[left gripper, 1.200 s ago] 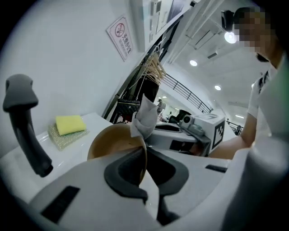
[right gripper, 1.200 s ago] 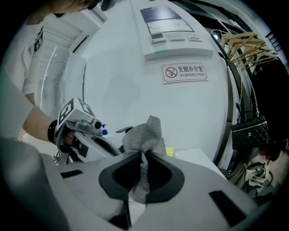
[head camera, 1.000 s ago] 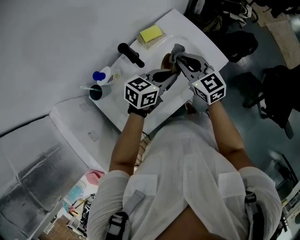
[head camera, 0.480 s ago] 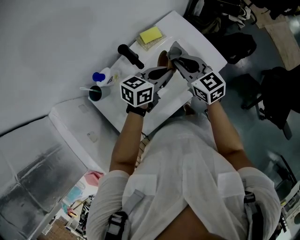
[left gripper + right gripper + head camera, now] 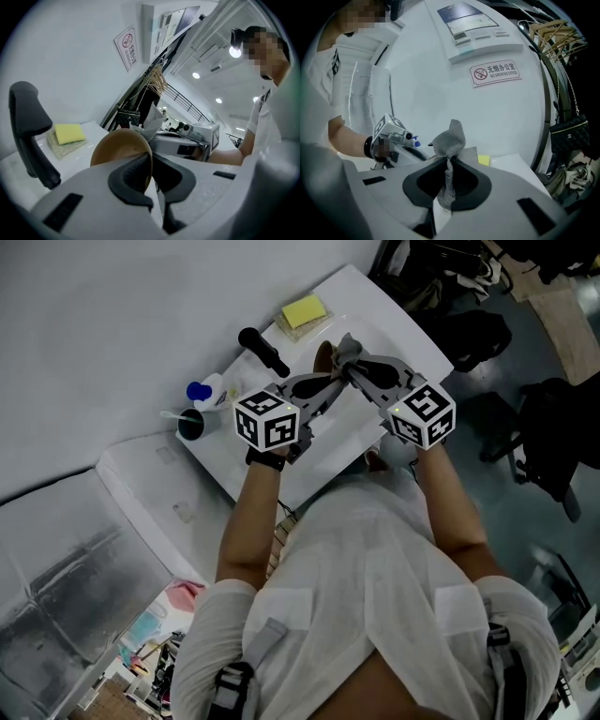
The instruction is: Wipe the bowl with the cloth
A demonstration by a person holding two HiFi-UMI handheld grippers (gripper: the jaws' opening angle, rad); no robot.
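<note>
A: vs a second back, both grippers drifted slightly toward the far edge of the white surface (image 5: 403, 329). The left one moved most, its marker cube slid left. Bowl and cloth went along, grips unchanged.

B: tongs?

A: left gripper (image 5: 151, 172) is clamped on the rim of the brown bowl (image 5: 117, 149), wall sandwiched between the pads, jaws nearly together. right gripper (image 5: 449, 177) is pinched narrow on the grey cloth (image 5: 450, 137), with a bunched tuft poking out past the tips.

B: where's the bowl sitting?

A: it isn't. It's held up on edge over the far half of the surface, short of the yellow sponge (image 5: 302, 308) at the far corner. black handle (image 5: 262, 350) is just to its left.

B: cloth on it?

A: against or just beside the bowl's right side. Can't tell contact.

B: progress?

A: my read: both pick-ups are done, and wiping is either starting or mid-stroke. No view shows whether any part is wiped yet. Left to do: rub round the bowl, then set it down.
</note>
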